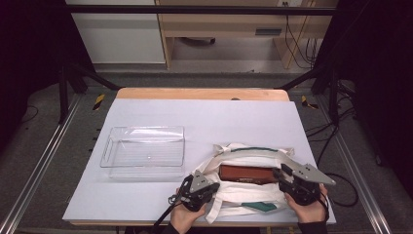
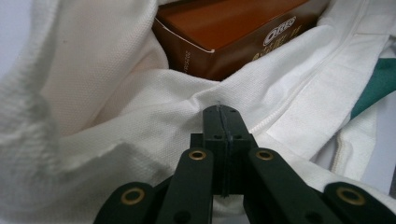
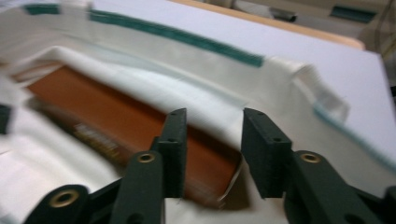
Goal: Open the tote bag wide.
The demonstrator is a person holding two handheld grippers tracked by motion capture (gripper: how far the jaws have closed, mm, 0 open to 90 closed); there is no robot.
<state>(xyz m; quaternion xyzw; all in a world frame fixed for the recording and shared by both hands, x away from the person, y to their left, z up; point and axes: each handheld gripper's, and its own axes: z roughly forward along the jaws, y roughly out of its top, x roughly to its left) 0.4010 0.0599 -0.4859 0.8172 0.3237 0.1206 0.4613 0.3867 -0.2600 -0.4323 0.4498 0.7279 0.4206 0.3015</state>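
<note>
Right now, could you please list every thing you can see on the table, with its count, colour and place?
bag: one, white cloth with green trim, near right part of the table, lying open.
box: one, brown, inside the bag's mouth.
tray: one, clear plastic, left of the bag.
table: one, pale cover, wooden far edge.
left gripper: one, black, fingers shut on the bag's cloth.
right gripper: one, black, fingers apart above the box's end.

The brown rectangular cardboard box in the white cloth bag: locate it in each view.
High view: brown rectangular cardboard box lower centre, inside the white cloth bag.
Left gripper view: top centre-right.
Right gripper view: left of centre, behind the claw.
Shared landmark: the bag's green strip.
</note>
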